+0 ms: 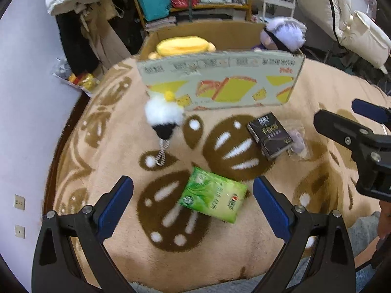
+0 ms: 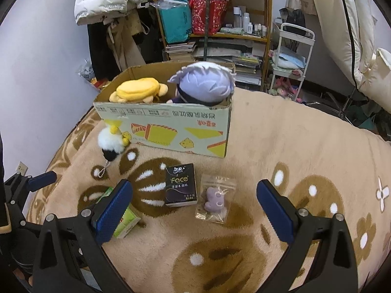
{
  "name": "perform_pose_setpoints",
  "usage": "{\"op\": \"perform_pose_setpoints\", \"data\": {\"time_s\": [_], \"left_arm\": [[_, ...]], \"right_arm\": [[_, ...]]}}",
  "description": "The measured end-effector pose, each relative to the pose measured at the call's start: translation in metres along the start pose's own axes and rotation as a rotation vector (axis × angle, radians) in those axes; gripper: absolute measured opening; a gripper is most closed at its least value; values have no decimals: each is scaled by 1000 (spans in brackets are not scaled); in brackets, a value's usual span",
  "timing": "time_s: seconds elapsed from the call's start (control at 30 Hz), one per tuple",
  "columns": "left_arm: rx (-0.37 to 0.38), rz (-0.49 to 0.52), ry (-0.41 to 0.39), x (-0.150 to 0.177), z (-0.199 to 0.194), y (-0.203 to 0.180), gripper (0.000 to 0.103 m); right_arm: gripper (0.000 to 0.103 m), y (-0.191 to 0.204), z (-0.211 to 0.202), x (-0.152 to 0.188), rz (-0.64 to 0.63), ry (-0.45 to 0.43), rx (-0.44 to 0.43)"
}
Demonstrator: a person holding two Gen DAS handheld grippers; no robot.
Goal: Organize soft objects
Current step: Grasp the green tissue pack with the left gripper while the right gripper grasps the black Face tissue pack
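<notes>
Left claw (image 1: pixel 193 204) open astride green tissue pack (image 1: pixel 212 195)

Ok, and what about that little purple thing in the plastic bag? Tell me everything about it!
The small clear plastic zip bag lies flat on the fluffy beige and brown blanket, just right of the black tissue pack and about touching it. Inside sits a soft-looking lilac squishy figure with a rounded body and little bumps like ears. The bag looks sealed along its top strip. Neither hand-held gripper touches it; the right hand-held gripper hovers open above it.
</notes>
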State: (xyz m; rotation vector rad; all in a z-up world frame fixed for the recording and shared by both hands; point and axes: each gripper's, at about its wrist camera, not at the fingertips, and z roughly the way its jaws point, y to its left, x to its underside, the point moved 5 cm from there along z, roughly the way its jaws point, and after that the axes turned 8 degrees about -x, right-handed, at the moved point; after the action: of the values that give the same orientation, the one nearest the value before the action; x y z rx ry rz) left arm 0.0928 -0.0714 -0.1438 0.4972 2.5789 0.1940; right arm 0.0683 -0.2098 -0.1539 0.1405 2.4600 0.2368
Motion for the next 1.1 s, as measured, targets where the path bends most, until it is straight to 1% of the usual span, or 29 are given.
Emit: {"op": "perform_pose_setpoints", "data": {"time_s": [0.13,0.23,0.4,0.53,0.7,0.83,0.97,1.03,1.07,1.1], "left_arm": [[47,36,69,6,16,-12,97],[50,50,119,10,30,-18,97],[78,68,196,18,51,-27,97],[69,84,222,22,60,-31,97],[36,82,247,25,73,-30,97],[33,79,270,24,79,-29,97],[25,83,279,25,81,-31,97],[14,88,291,27,83,-32,91],[18,84,305,28,86,-32,83],[20,79,316,29,88,-34,81]], "right_arm": [[103,0,9,3,3,26,3],[103,0,19,7,0,55,8],[103,-3,40,19,-1,130,29],[103,-4,55,24,-10,155,44],[103,-5,75,24,-18,166,26],[103,3,86,24,-55,170,3],[103,11,96,27,-81,178,-2],[103,14,100,28,-88,184,-2],[102,15,103,29,-94,188,-1],[99,15,106,30,-96,195,-1]]}}
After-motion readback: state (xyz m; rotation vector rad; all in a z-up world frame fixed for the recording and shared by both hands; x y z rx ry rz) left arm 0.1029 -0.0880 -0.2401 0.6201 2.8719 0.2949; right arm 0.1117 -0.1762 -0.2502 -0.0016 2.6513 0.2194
